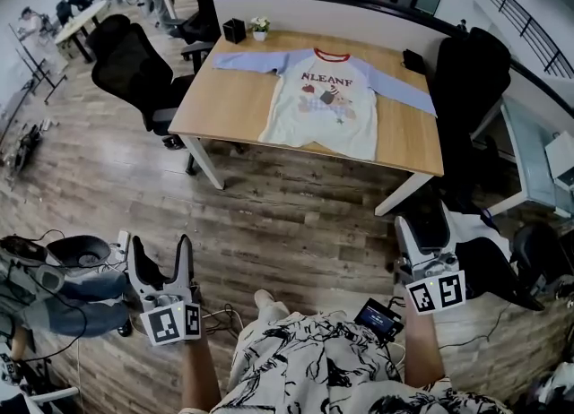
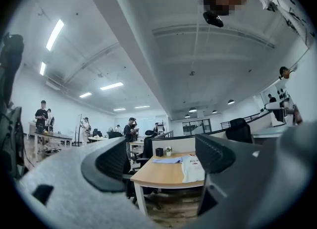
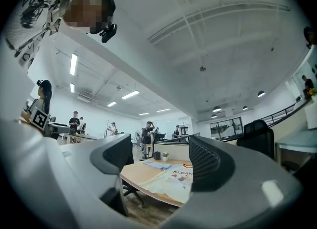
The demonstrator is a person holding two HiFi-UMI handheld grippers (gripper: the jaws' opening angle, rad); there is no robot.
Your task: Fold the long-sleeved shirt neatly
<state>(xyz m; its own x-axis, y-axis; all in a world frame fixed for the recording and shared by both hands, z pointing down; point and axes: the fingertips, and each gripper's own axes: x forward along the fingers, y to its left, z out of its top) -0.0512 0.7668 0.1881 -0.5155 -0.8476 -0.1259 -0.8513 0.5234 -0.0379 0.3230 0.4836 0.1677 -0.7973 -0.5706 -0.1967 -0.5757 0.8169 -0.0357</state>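
Shirt unfolded on the far desk; both your grippers released and empty.
The wooden desk (image 1: 224, 103) stands well away from you. The long-sleeved shirt (image 1: 327, 103) lies flat on it, print up, 2 sleeves spread left and right, hem toward the near edge. Your left gripper (image 1: 160, 246) and right gripper (image 1: 423, 224) hang near you, jaws wide, nothing between them. A black box (image 1: 234, 30) and a small flower pot (image 1: 260, 30) sit at the desk's far edge.
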